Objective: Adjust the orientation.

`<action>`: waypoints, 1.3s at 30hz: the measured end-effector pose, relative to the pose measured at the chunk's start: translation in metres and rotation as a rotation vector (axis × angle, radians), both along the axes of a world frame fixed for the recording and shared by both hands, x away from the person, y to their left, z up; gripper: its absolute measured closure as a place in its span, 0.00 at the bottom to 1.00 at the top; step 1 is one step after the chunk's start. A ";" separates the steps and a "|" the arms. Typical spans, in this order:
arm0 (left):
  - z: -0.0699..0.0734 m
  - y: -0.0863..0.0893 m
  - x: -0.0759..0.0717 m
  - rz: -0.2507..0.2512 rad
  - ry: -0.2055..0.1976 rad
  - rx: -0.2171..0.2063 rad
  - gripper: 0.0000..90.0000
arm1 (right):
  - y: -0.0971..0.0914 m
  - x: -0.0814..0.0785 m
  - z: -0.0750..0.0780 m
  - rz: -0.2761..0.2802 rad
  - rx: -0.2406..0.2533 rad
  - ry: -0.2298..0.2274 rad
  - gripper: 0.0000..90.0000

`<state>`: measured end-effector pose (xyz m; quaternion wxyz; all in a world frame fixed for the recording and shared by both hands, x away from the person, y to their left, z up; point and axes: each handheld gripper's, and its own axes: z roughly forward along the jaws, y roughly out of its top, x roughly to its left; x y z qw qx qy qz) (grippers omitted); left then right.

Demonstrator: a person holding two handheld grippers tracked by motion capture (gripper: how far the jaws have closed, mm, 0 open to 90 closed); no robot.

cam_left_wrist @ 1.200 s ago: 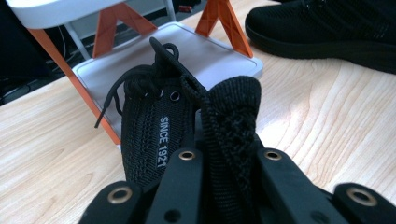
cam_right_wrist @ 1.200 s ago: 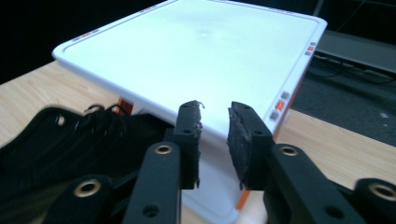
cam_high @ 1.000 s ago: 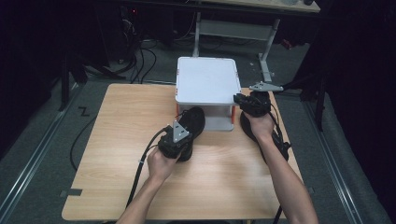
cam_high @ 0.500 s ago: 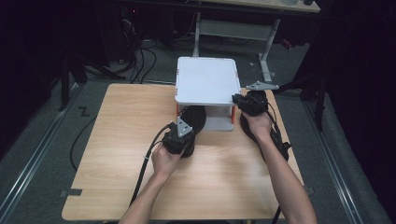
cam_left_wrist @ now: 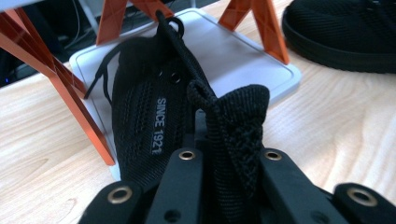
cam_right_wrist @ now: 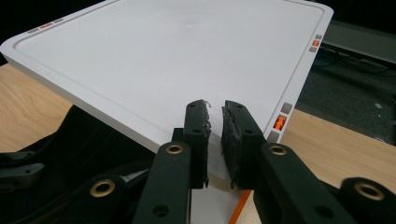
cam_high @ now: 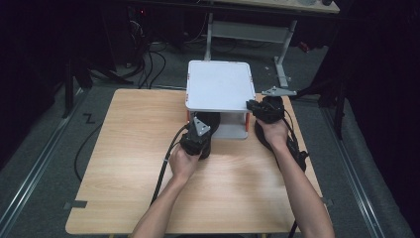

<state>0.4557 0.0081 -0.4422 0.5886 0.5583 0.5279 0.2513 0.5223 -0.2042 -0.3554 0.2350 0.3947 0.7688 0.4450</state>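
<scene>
The left gripper [cam_left_wrist: 219, 154] has its jaws clamped on the heel collar of a black knit shoe [cam_left_wrist: 154, 112] (printed "SINCE 192…"), whose toe lies on the lower white shelf [cam_left_wrist: 243, 56] of a small white two-tier rack with orange legs [cam_high: 220, 84] on the light wooden table [cam_high: 129, 163]. The right gripper [cam_right_wrist: 215, 109] hovers over the rack's top corner, jaws nearly together, gripping nothing. A second black shoe [cam_left_wrist: 345, 32] rests just beside the rack.
</scene>
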 end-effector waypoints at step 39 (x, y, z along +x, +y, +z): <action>-0.001 0.009 0.002 -0.031 0.033 0.087 0.86 | -0.001 0.000 -0.001 0.011 0.003 -0.004 0.90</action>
